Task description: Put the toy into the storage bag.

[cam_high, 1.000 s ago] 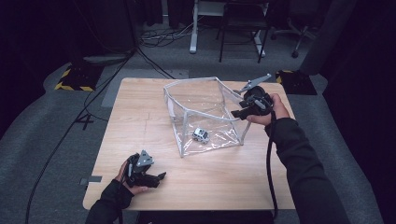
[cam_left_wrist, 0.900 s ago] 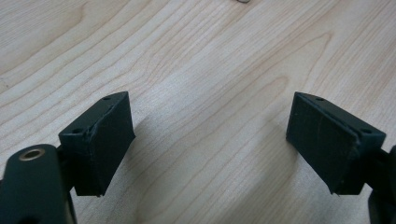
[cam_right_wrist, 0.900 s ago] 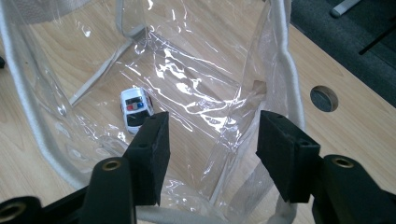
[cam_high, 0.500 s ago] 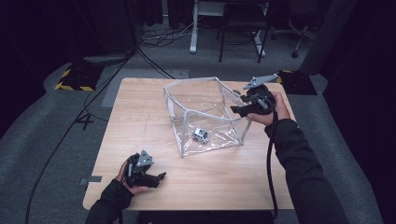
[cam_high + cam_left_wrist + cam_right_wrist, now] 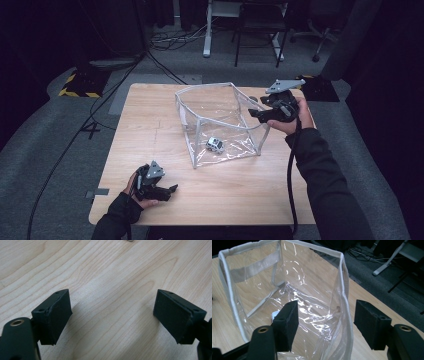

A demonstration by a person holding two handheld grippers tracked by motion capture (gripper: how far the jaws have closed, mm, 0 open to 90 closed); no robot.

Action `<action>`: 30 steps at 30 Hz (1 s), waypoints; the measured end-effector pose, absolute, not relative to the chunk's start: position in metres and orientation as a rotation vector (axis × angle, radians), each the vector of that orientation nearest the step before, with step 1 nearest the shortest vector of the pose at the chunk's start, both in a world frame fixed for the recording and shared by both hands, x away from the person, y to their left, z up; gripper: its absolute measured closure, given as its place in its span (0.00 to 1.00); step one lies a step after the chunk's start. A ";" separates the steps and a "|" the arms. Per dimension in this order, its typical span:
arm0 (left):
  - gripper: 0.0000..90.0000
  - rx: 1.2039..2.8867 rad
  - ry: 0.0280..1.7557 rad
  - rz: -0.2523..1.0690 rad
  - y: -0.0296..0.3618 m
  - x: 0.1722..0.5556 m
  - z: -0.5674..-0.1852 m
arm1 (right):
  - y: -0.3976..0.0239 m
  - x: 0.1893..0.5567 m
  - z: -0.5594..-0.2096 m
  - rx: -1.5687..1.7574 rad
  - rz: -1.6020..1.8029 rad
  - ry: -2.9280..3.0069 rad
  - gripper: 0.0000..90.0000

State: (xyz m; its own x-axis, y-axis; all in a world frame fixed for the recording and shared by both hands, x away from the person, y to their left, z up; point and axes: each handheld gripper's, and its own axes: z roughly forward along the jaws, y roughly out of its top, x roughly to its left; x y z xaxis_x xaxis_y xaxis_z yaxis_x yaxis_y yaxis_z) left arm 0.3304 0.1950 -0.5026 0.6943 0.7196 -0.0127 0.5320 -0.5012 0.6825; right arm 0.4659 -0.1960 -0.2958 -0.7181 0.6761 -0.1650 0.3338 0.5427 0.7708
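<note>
**High view: your right gripper let go at the clear bag's rim**

High view showed your right gripper (image 5: 256, 114) at the 3 o'clock side of the clear plastic bag (image 5: 212, 107), which stood open near the middle of the worktop (image 5: 145, 125). Its jaws had just been opening. In the right gripper view they straddled the bag's white-trimmed rim (image 5: 345, 315), one jaw inside the bag and one outside, with the pads standing off the plastic, so nothing was gripped. A small white toy car (image 5: 215, 144) lay on the bag's floor toward its 6 o'clock wall; in the right gripper view you could catch a bit of it behind the inner jaw, at (image 5: 275, 314).

Your left gripper (image 5: 172, 189) sat low at the worktop's 7 o'clock corner, well apart from the bag and pointing toward 3 o'clock. In the left gripper view its jaws stood wide open with bare wood grain between them and nothing held.

Beyond the worktop at 12 o'clock you could see grey floor, loose cables (image 5: 165, 42) and a chair base (image 5: 315, 35).
</note>
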 end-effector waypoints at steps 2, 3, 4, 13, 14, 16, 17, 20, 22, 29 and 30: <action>0.17 2.226 0.953 0.355 0.195 0.330 -0.503 | -0.197 0.465 -0.294 0.815 1.034 2.321 0.39; 0.17 2.226 0.953 0.355 0.195 0.330 -0.503 | -0.197 0.465 -0.294 0.813 1.048 2.310 0.38; 0.17 2.226 0.953 0.355 0.195 0.330 -0.503 | -0.198 0.464 -0.293 0.817 1.044 2.305 0.38; 0.17 2.224 0.955 0.358 0.195 0.330 -0.503 | -0.205 0.463 -0.290 0.837 1.078 2.227 0.30; 0.17 2.224 0.955 0.357 0.195 0.330 -0.503 | -0.206 0.462 -0.289 0.845 1.083 2.216 0.29; 0.17 2.223 0.955 0.355 0.195 0.330 -0.503 | -0.208 0.462 -0.288 0.855 1.091 2.199 0.29; 0.17 2.224 0.954 0.354 0.195 0.330 -0.503 | -0.209 0.462 -0.288 0.854 1.104 2.197 0.29; 0.17 2.223 0.955 0.355 0.195 0.330 -0.503 | -0.213 0.462 -0.287 0.871 1.112 2.180 0.28; 0.17 2.223 0.955 0.355 0.195 0.330 -0.503 | -0.215 0.462 -0.287 0.871 1.112 2.169 0.28; 0.17 2.225 0.954 0.365 0.195 0.330 -0.502 | -0.224 0.461 -0.286 0.895 1.103 2.136 0.27; 0.17 2.224 0.954 0.359 0.195 0.330 -0.503 | -0.224 0.461 -0.286 0.906 1.106 2.132 0.27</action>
